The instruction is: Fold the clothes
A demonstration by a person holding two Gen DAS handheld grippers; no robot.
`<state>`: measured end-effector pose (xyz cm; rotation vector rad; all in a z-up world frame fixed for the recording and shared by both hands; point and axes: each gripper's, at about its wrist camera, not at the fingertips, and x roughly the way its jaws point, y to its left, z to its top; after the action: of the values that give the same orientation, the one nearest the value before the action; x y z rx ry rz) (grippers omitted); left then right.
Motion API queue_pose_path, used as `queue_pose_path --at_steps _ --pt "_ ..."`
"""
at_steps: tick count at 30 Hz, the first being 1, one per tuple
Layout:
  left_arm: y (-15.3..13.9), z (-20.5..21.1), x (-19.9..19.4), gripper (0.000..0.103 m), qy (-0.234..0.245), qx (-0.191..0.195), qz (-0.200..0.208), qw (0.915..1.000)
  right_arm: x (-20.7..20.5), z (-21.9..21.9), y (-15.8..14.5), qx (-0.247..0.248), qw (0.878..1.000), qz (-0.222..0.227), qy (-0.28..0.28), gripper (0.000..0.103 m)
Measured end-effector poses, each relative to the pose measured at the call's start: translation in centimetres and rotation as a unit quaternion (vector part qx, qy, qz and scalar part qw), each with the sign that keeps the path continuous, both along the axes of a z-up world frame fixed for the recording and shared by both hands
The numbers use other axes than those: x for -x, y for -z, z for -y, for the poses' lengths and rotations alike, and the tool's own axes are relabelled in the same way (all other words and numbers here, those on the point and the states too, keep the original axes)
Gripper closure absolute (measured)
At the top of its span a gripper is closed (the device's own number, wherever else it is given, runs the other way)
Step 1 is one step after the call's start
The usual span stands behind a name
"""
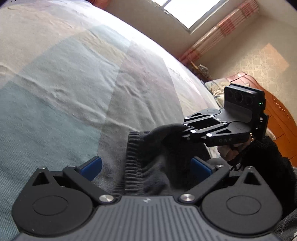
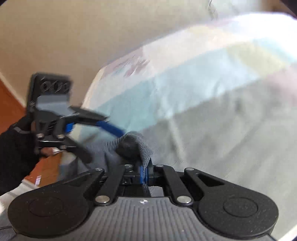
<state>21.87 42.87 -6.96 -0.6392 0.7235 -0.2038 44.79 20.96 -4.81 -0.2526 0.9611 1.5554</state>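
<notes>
Pinching grey garment (image 2: pixel 143 148), right tool (image 2: pixel 145 173)

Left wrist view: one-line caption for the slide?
Right gripper pinches a dark sweater above a pastel bedsheet, while the open left gripper straddles its ribbed hem.

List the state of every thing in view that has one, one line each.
Right tongs: shut on the grey garment.
Left tongs: open, garment between the pads, not pinched.
Grey garment: bunched, one edge lifted off the bedspread.
Bedspread: spread flat, lightly wrinkled.
Curtain: drawn aside from the window.
</notes>
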Motion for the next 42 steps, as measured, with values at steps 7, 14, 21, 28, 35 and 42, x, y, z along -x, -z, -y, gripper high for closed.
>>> queue_pose_path --at_steps 7,14,21,28,35,42 --pt "-1.2 -0.7 0.1 0.002 -0.021 -0.026 -0.004 0.9994 -1.8 -2.9 0.3 0.020 0.997 0.063 0.038 0.091" --pt "0.9 1.1 1.0 0.002 -0.015 -0.058 -0.044 0.9973 -1.2 -2.1 0.8 0.026 0.995 0.069 0.066 0.060" --pt "-1.4 3.8 6.3 0.002 -0.017 -0.070 0.014 0.9973 -1.8 -3.0 -2.6 -0.037 0.995 0.051 0.080 0.051" --pt "2.6 5.5 8.7 0.002 0.018 0.002 -0.033 0.9993 1.5 -7.5 2.1 0.054 0.991 0.120 0.011 0.051" --pt "3.2 4.4 11.7 0.002 -0.005 0.040 -0.015 0.9991 5.7 -6.4 2.3 0.067 0.973 0.215 -0.051 0.076" --pt "1.4 3.5 10.6 0.010 -0.061 -0.035 -0.035 0.9969 4.8 -7.8 0.8 0.042 0.972 0.228 0.037 0.088"
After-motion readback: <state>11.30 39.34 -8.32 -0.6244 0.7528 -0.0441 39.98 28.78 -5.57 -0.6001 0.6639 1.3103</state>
